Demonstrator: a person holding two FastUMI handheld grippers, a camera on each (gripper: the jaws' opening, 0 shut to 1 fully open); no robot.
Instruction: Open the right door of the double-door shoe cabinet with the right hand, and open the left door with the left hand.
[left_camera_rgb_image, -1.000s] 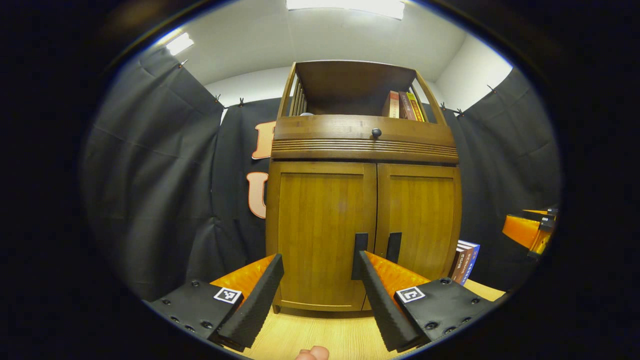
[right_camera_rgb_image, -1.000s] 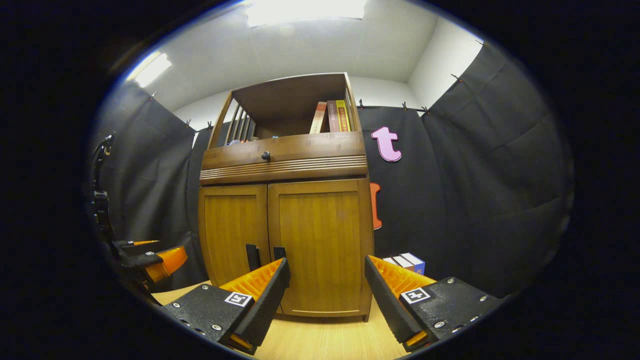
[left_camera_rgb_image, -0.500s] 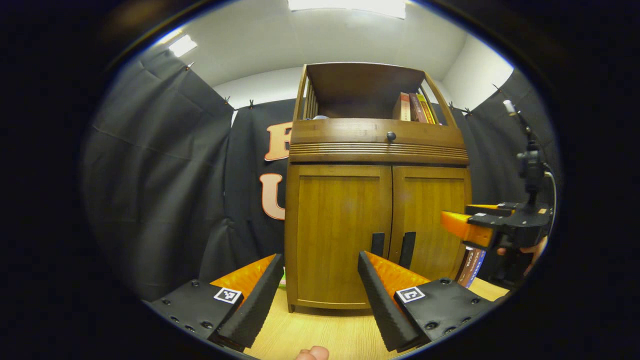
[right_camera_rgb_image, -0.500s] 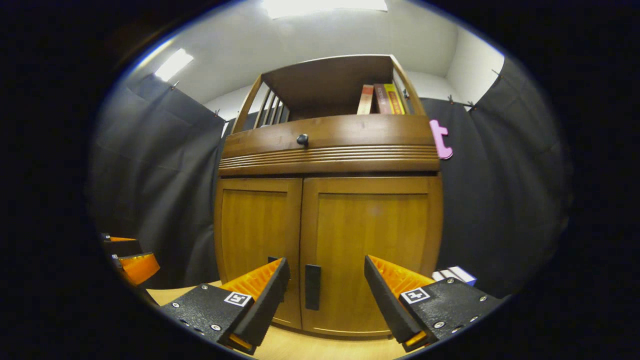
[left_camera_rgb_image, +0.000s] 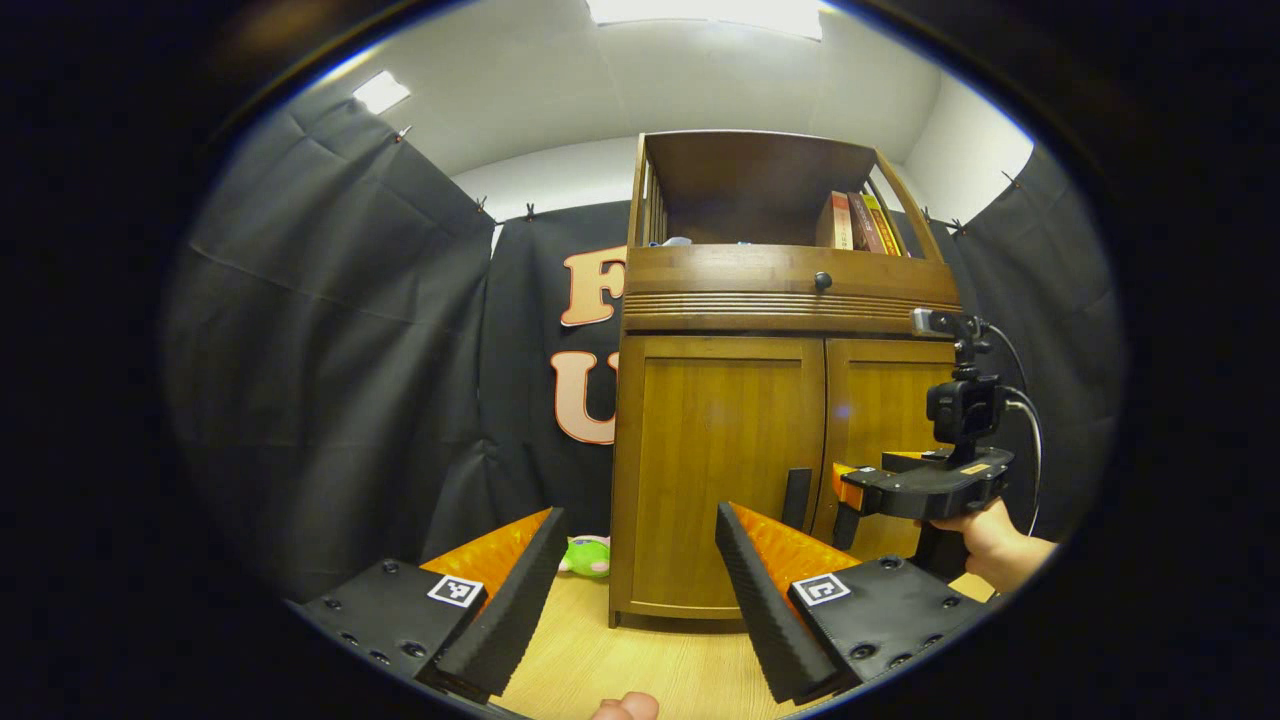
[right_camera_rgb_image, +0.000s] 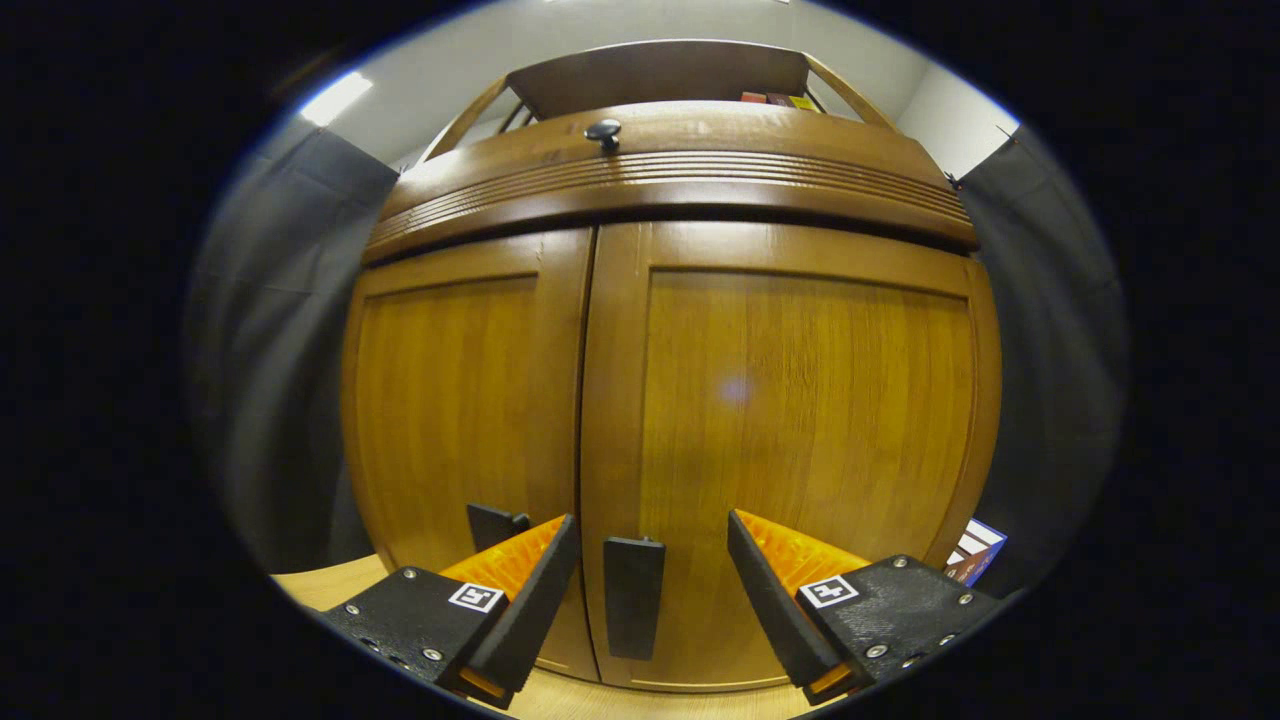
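Observation:
The wooden shoe cabinet (left_camera_rgb_image: 780, 300) stands on the floor with both doors shut. In the right gripper view the right door (right_camera_rgb_image: 800, 420) is very near, and its dark vertical handle (right_camera_rgb_image: 633, 595) lies low between the spread fingers of my open right gripper (right_camera_rgb_image: 652, 520); I see no contact. The left door (right_camera_rgb_image: 450, 400) has its own handle (right_camera_rgb_image: 495, 522) just beside. In the left gripper view my left gripper (left_camera_rgb_image: 638, 515) is open and holds nothing, well back from the left door (left_camera_rgb_image: 715, 470) and its handle (left_camera_rgb_image: 797, 497). There the right gripper (left_camera_rgb_image: 845, 490), held by a hand (left_camera_rgb_image: 990, 545), is at the right door (left_camera_rgb_image: 885, 440).
A green plush toy (left_camera_rgb_image: 585, 555) lies on the wooden floor (left_camera_rgb_image: 600, 660) left of the cabinet. Books (right_camera_rgb_image: 975, 560) stand on the floor at its right side. A drawer with a knob (left_camera_rgb_image: 822, 281) and a shelf with books (left_camera_rgb_image: 860, 222) sit above the doors. Black cloth walls surround the booth.
My right gripper has moved in close to the cabinet, bringing the right door's handle between its fingers. The left gripper has drifted left, so the cabinet sits farther right in its view. Both doors stay shut.

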